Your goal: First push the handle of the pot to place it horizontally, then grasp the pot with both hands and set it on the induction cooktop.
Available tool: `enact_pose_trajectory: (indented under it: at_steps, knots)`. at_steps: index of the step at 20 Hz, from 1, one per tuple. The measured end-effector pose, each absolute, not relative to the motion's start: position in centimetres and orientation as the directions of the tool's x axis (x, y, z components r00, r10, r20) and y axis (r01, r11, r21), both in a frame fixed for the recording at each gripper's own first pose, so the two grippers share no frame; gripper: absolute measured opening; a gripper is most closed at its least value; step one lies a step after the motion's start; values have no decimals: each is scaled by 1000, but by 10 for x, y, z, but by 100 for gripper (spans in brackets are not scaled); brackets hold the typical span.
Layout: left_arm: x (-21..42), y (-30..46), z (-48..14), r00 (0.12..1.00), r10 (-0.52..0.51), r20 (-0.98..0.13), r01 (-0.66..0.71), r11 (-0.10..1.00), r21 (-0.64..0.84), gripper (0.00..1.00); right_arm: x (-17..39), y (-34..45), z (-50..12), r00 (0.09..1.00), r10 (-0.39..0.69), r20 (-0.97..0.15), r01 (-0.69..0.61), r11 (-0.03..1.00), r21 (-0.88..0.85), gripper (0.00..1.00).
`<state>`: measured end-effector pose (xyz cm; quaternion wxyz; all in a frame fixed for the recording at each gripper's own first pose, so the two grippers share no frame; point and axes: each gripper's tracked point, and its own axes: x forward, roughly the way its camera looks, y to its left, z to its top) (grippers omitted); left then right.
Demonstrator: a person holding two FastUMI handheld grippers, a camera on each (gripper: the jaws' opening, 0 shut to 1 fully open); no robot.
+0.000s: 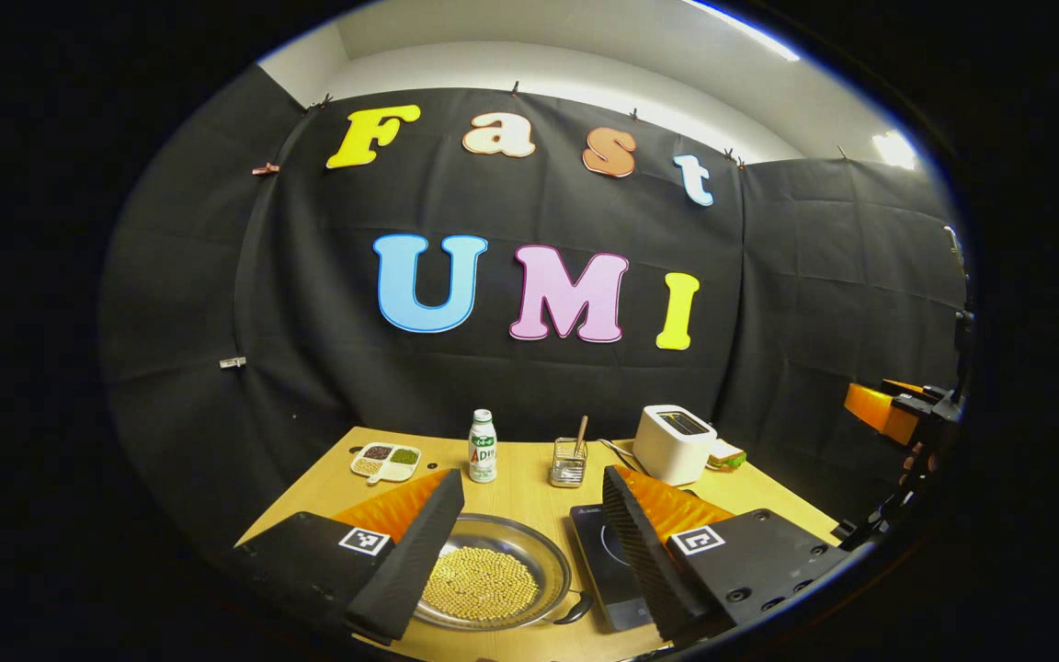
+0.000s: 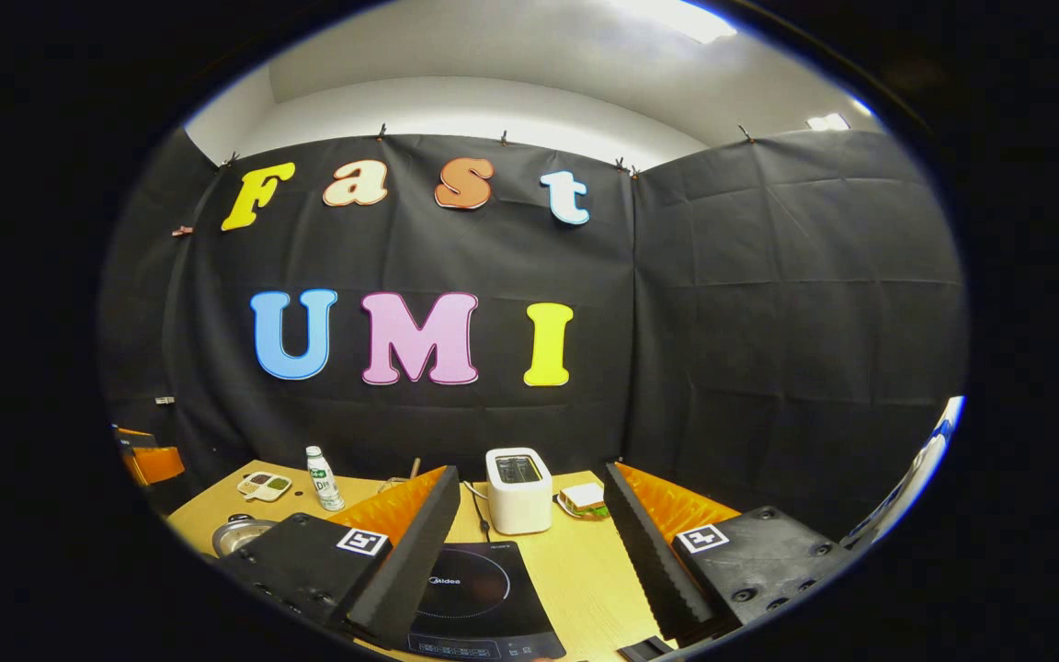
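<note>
With both tools, left tool (image 1: pixel 529 538) and right tool (image 2: pixel 529 552), held apart and empty, push the handle (image 1: pixel 574 609) of the pot (image 1: pixel 491 570), near the desk's (image 1: pixel 529 487) front edge beside the induction cooktop (image 2: pixel 479 593), slowly sideways.

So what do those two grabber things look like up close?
The left gripper and the right gripper look alike: two long wedge-shaped fingers with ridged inner faces, each on a dark block body. Every block carries a square black-and-white marker tag and small round screw holes.
</note>
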<state>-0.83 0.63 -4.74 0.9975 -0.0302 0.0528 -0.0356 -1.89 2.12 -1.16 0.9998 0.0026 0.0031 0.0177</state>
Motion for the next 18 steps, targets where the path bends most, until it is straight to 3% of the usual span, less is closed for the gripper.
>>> enact_pose_trajectory:
  at_steps: [5, 9, 18]
  knots:
    - [-7, 16, -58, 986, -94, -140, 84, 994, -71, 95, -17, 30, -11, 998, 63, -6, -63, 998, -11, 98]
    - [-8, 20, -81, 969, -125, -212, 108, 990, -89, 85, -18, 37, -13, 996, 85, -11, -85, 996, -23, 98]
    - [-24, 23, -149, 913, -160, -376, 146, 987, -66, 43, -20, 39, -25, 995, 91, -31, -92, 995, -30, 98]
